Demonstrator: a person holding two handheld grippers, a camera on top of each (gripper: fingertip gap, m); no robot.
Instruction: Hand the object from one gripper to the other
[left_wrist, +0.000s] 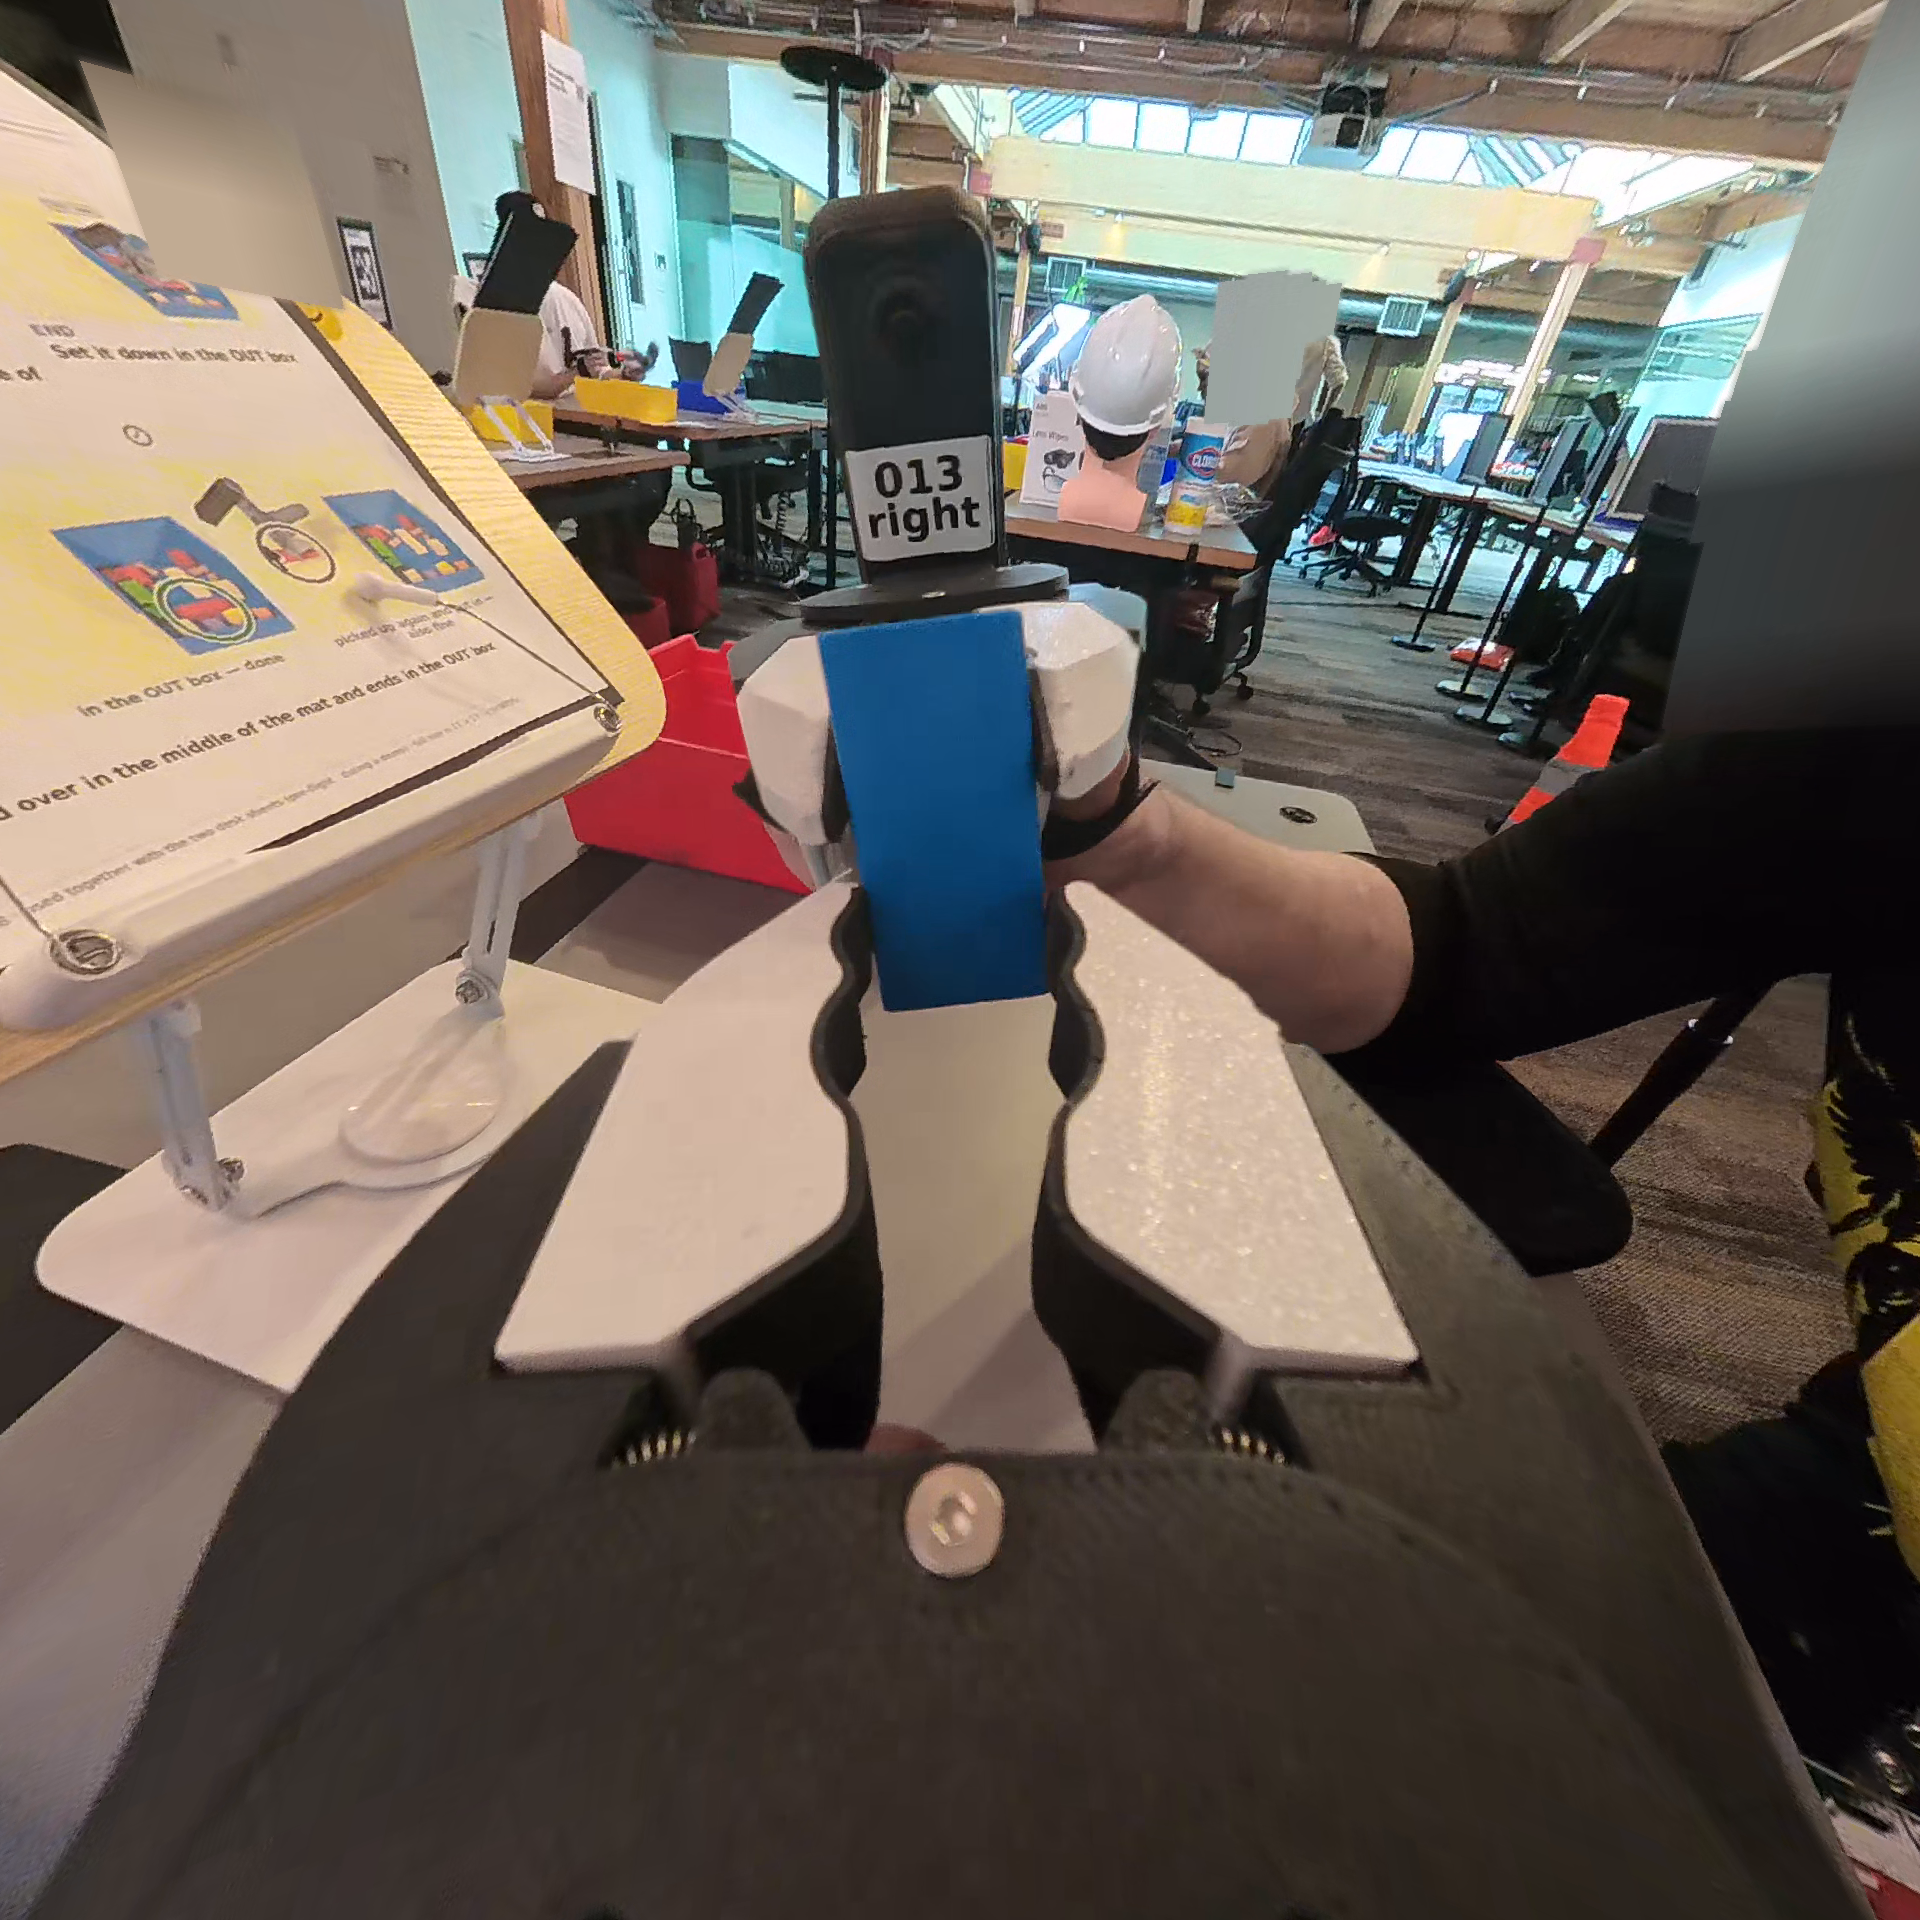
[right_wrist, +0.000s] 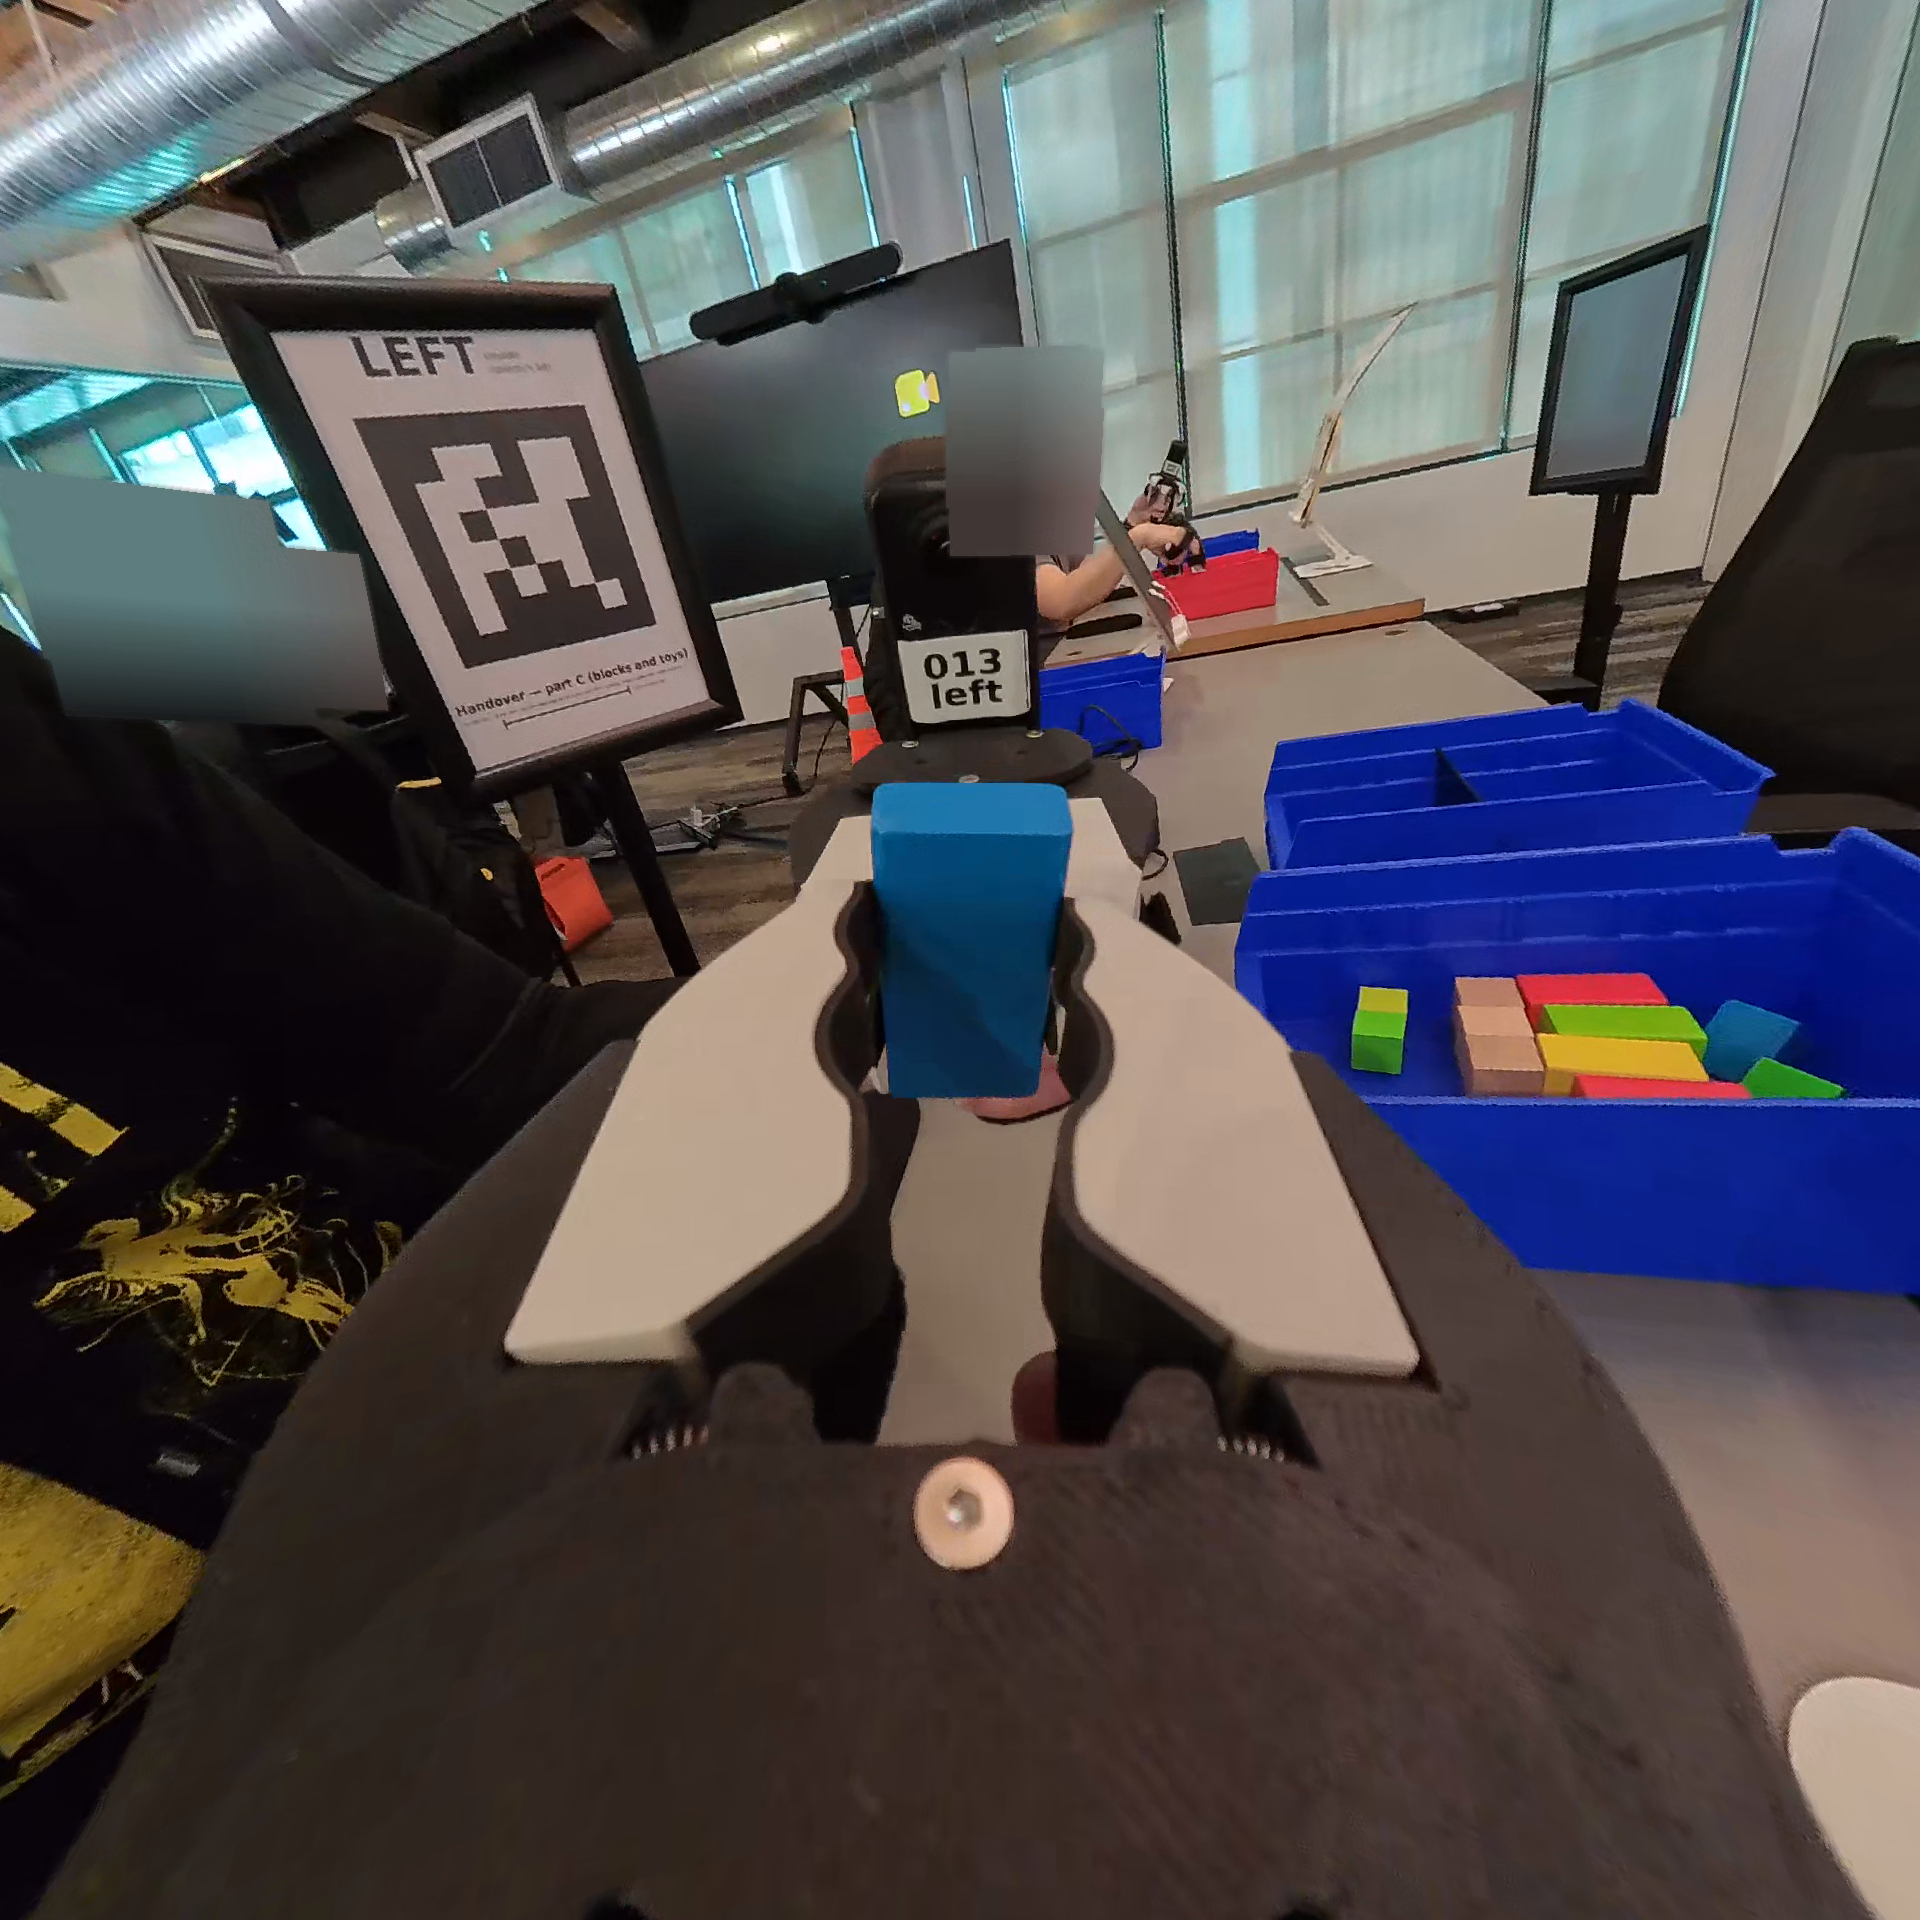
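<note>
The blue block runs lengthwise between the facing claws, left claw and right claw both clenched on it.

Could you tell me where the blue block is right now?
The blue block is in mid-air, clamped at opposite ends by the left gripper and right gripper.

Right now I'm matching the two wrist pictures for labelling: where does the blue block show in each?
Left wrist view: blue block at centre, standing up from between the near fingertips.
Right wrist view: blue block at centre, between the near fingertips.
Shared landmark: the orange traffic cone on the floor.
</note>
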